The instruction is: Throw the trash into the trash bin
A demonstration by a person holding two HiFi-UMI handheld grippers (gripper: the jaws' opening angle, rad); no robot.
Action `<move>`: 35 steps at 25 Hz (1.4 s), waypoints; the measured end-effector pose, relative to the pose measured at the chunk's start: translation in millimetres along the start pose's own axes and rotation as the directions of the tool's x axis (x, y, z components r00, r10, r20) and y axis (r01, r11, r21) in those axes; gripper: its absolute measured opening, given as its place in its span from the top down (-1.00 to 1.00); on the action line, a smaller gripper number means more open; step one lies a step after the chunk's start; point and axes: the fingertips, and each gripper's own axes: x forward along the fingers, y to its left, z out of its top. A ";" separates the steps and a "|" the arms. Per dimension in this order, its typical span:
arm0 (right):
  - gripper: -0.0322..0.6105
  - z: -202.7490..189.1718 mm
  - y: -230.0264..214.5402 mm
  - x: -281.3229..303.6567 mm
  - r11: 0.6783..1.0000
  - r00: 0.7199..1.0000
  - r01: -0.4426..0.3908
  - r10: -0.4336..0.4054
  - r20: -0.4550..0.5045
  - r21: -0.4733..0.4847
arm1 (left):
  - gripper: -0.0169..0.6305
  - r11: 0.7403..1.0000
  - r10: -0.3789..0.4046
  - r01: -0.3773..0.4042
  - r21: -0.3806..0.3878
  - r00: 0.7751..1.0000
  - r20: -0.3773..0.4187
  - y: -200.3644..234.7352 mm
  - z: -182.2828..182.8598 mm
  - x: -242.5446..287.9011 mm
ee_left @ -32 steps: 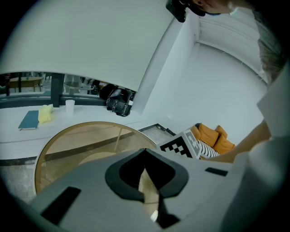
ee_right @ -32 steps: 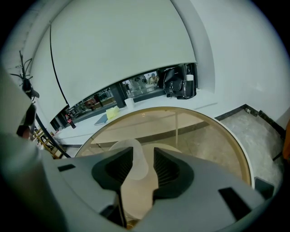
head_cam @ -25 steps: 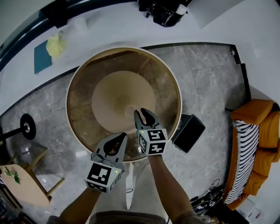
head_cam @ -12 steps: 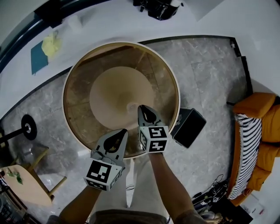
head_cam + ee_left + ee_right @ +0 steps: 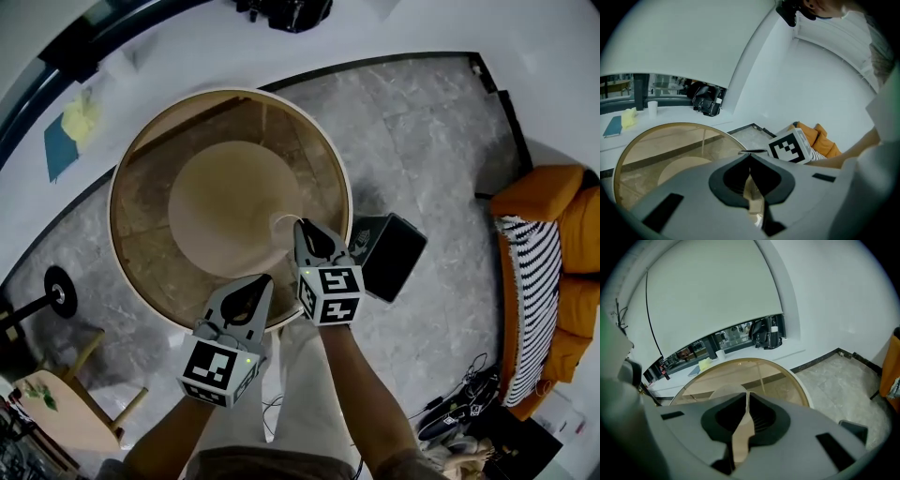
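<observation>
A clear plastic cup (image 5: 283, 226) hangs over the round glass table (image 5: 131, 272), near its right side. My right gripper (image 5: 303, 228) is shut on the cup's rim; its jaws have just been closing, with the rim between them. In the right gripper view the right gripper (image 5: 746, 395) has its jaws drawn together. My left gripper (image 5: 248, 286) hovers at the table's near edge, shut and empty; its tips (image 5: 750, 157) meet. The black trash bin (image 5: 389, 255) stands on the floor just right of the table, close beside the right gripper.
An orange sofa (image 5: 553, 281) with a striped cushion fills the right side. Cables (image 5: 459, 403) lie on the floor near it. A black weight (image 5: 58, 292) and a wooden stool (image 5: 56, 412) stand at the left. The white ledge behind holds a yellow item (image 5: 80, 117) and black gear (image 5: 286, 11).
The right jaws, open a second ago, closed on the cup. Both grippers then shifted right across the table, carrying the cup toward its right edge and the bin.
</observation>
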 end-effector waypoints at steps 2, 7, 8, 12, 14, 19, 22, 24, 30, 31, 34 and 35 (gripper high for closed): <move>0.78 -2.2 -22.0 -14.2 0.999 0.999 0.030 -0.030 0.011 0.019 | 0.89 0.999 -0.030 0.030 0.015 1.000 -0.011 -17.8 -0.5 12.3; 0.78 -17.8 -91.9 -58.9 0.987 0.990 0.134 -0.137 0.024 0.088 | 0.89 0.989 -0.132 0.136 0.062 0.989 -0.064 -75.7 -9.2 49.7; 0.78 -22.4 -106.5 -69.2 0.983 0.987 0.155 -0.158 0.024 0.102 | 0.89 0.985 -0.153 0.159 0.071 0.985 -0.075 -88.8 -11.5 57.5; 0.78 -46.4 -162.4 -115.7 0.958 0.969 0.239 -0.245 0.016 0.157 | 0.89 0.965 -0.229 0.241 0.104 0.966 -0.115 -141.4 -20.4 88.1; 0.78 -61.2 -189.2 -140.7 0.940 0.956 0.286 -0.292 0.005 0.186 | 0.89 0.953 -0.262 0.278 0.118 0.955 -0.136 -166.6 -23.5 101.0; 0.78 -89.5 -238.8 -183.3 0.898 0.930 0.355 -0.367 -0.004 0.259 | 0.89 0.927 -0.314 0.343 0.152 0.932 -0.182 -214.7 -30.1 126.2; 0.78 -104.6 -257.1 -196.4 0.881 0.921 0.376 -0.389 -0.012 0.286 | 0.89 0.918 -0.331 0.365 0.156 0.920 -0.210 -232.9 -39.2 136.9; 0.78 -113.8 -262.6 -198.7 0.875 0.920 0.379 -0.393 -0.017 0.300 | 0.89 0.914 -0.333 0.373 0.158 0.915 -0.227 -238.1 -45.7 141.6; 0.78 -151.8 -273.3 -188.3 0.865 0.924 0.373 -0.380 -0.048 0.336 | 0.89 0.919 -0.320 0.366 0.148 0.910 -0.263 -238.9 -72.9 159.2; 0.78 -158.9 -274.3 -185.2 0.865 0.925 0.371 -0.376 -0.054 0.338 | 0.89 0.921 -0.315 0.362 0.146 0.910 -0.268 -237.5 -78.3 162.4; 0.78 -177.7 -276.0 -176.1 0.867 0.929 0.365 -0.361 -0.076 0.341 | 0.89 0.929 -0.297 0.344 0.136 0.913 -0.279 -232.7 -90.5 170.8; 0.78 -182.3 -276.6 -173.5 0.867 0.930 0.363 -0.357 -0.082 0.341 | 0.89 0.932 -0.292 0.338 0.133 0.915 -0.279 -231.2 -93.0 173.2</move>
